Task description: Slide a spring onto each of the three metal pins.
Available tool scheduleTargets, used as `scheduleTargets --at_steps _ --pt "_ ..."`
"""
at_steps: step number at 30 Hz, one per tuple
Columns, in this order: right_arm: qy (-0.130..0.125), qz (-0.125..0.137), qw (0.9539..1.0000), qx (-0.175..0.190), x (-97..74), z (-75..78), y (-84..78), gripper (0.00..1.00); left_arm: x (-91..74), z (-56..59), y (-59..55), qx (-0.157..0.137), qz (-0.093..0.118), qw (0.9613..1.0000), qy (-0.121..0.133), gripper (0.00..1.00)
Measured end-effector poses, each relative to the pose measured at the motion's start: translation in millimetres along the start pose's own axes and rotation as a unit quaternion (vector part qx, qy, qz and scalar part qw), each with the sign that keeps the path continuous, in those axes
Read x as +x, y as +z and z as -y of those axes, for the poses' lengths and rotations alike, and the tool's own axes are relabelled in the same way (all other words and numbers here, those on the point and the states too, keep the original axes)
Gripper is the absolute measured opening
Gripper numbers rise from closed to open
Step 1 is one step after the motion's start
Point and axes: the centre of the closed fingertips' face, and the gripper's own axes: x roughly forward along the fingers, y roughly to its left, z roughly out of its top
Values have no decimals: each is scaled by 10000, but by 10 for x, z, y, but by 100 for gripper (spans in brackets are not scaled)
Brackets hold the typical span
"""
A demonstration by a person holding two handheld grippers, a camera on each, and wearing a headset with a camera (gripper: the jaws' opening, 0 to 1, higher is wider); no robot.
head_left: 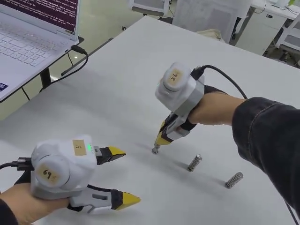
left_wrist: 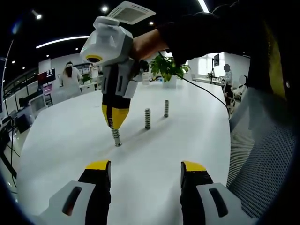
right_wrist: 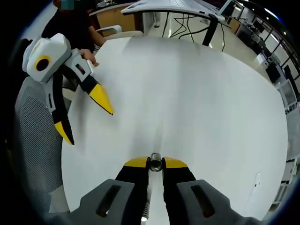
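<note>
Wide white tabletop (head_left: 117,84), bare around both tools, far edge well off (ample swing room). Left tool (head_left: 130,175) idle, jaws spread, empty. Right tool (head_left: 158,141) clamped on upright spring (head_left: 155,149) at its tips. Probably light, bendy, slippery: best pinched mid-coil, gently. Beside it, nearer loaded pin (head_left: 194,162); farther loaded pin (head_left: 233,180) beyond.

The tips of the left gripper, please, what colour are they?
Yellow; the left gripper shows it best in the head view.

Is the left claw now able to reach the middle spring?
Probably yes: the left claw is open, with only table before the middle spring; the right claw, shut on the nearest spring, stands to one side.
</note>
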Motion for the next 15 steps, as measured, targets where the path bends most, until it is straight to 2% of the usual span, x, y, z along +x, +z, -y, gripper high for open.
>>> scheduleTargets --at_steps 15 --pt "70 -76 9999 53 160 -11 -67 8 10 19 -1 1 -16 10000 -24 55"
